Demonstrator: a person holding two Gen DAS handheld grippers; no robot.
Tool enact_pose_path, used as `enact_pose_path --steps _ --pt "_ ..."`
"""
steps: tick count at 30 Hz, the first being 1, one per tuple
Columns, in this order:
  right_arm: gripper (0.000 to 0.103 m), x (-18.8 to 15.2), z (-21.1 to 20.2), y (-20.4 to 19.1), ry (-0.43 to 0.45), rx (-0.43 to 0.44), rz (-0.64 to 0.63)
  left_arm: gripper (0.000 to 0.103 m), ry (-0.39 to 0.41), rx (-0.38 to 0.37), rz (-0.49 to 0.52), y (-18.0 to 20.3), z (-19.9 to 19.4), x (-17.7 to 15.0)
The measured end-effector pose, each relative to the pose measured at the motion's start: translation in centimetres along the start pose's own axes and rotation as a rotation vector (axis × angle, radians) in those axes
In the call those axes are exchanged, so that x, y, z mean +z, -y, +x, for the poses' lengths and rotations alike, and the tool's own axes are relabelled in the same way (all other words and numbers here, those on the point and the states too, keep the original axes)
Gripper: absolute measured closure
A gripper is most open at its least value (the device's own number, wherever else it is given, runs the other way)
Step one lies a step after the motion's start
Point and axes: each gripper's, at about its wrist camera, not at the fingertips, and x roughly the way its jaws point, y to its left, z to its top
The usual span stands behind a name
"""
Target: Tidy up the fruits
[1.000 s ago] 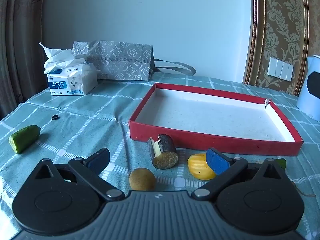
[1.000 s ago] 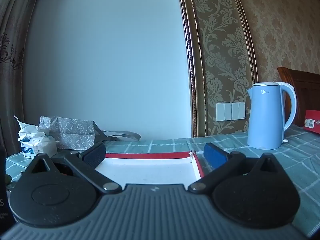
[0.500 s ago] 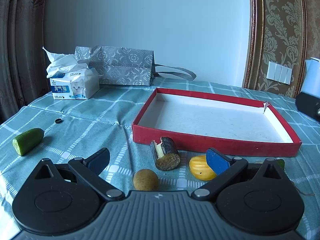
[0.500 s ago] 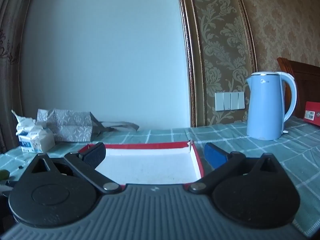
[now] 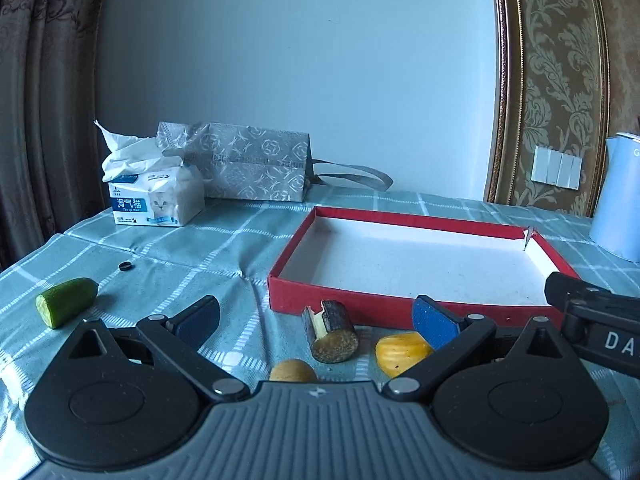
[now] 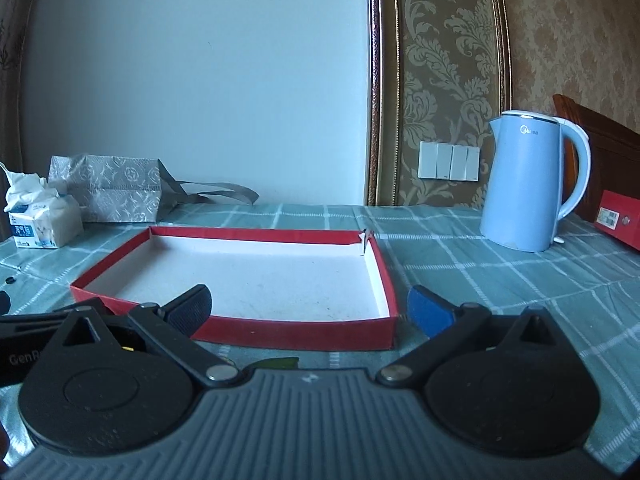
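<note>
Both tongs, left (image 5: 316,318) and right (image 6: 308,306), gape empty, now lower toward the red tray (image 6: 248,326).

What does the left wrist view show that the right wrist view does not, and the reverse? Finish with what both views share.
Only the left wrist view shows the cucumber piece, the dark cut stalk, the yellow fruit and the round brown fruit, all on the cloth outside the tray.

Only the right wrist view shows the kettle whole, and a red box behind it.

Both share the empty red tray, tissue pack, silver gift bag and wall switches. Both the left gripper and the right gripper are open.
</note>
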Motion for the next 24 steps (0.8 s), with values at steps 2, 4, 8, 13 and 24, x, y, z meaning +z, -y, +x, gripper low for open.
enact_pose_path --steps 2,4,8,13,24 --pt "0.000 0.04 0.17 -0.05 -0.008 -0.004 -0.004 0.000 0.007 0.000 -0.006 -0.10 -0.09 0.01" --pt "0.000 0.04 0.31 -0.01 -0.016 -0.003 0.000 0.000 0.005 0.000 -0.008 -0.14 -0.07 -0.03" --pt "0.000 0.10 0.58 0.32 -0.035 0.007 0.024 0.000 0.013 0.004 -0.009 -0.17 -0.22 -0.06" --pt "0.000 0.05 0.76 0.63 -0.048 0.011 0.042 0.000 0.019 0.007 -0.012 -0.24 -0.30 -0.03" --pt "0.000 0.08 0.77 0.68 -0.052 0.011 0.040 0.000 0.018 0.010 0.000 -0.02 -0.28 -0.10"
